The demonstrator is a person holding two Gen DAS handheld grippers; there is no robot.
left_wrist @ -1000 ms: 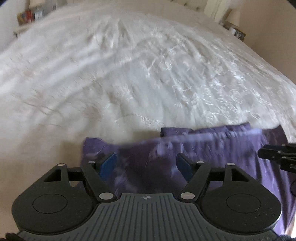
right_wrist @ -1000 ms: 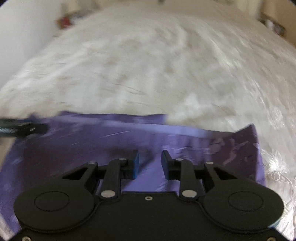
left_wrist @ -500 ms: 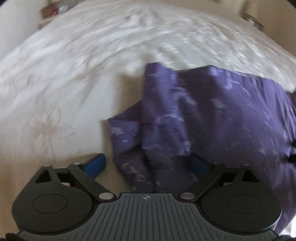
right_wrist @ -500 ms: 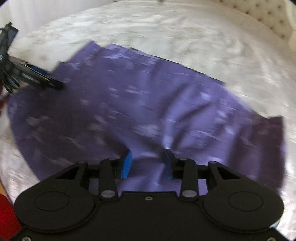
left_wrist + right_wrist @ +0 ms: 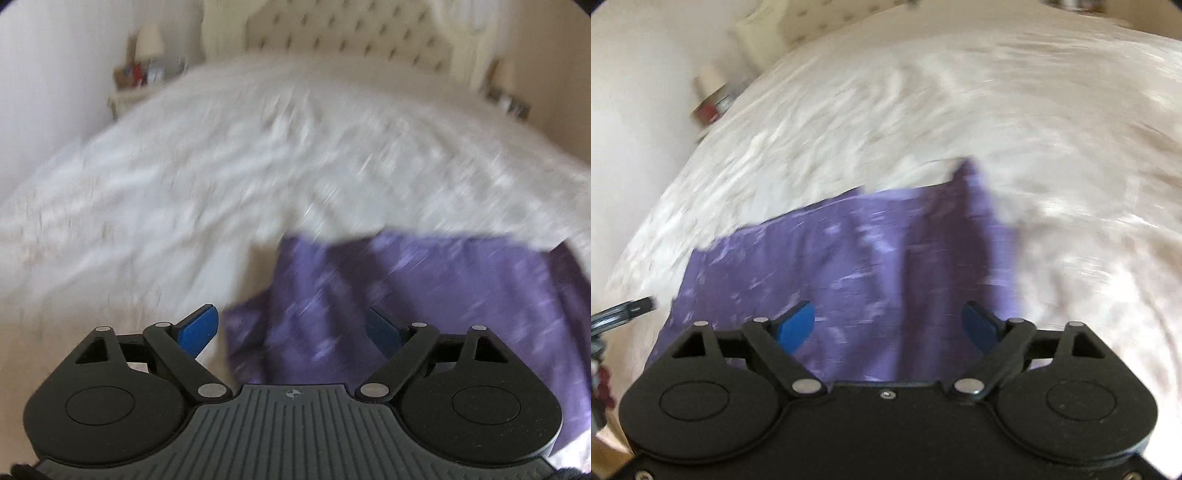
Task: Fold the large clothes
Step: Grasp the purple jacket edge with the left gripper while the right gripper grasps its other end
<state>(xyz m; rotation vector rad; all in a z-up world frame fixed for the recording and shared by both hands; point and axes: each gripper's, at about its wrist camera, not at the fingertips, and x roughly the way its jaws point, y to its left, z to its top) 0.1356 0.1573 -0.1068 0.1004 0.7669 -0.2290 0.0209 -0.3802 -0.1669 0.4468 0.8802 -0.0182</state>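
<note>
A purple patterned garment (image 5: 424,295) lies folded on the white bedspread (image 5: 221,166), its left edge rumpled. My left gripper (image 5: 290,317) hovers over that left edge with its jaws wide but closing; the blue pads touch no cloth. In the right wrist view the same garment (image 5: 849,258) spreads below my right gripper (image 5: 888,310), whose jaws are opening wide with nothing pinched between them. A dark part of the left gripper (image 5: 624,312) pokes in at the left edge of that view. Both views are blurred by motion.
A tufted cream headboard (image 5: 351,37) stands at the far end of the bed. A nightstand with a lamp (image 5: 144,70) sits at the far left, another nightstand (image 5: 509,99) at the far right. The white bedspread (image 5: 1034,110) stretches beyond the garment.
The right jaws went from nearly shut on the cloth to wide apart, letting it go. Both grippers pulled back and tilted up, so the garment sits lower and the headboard shows.
</note>
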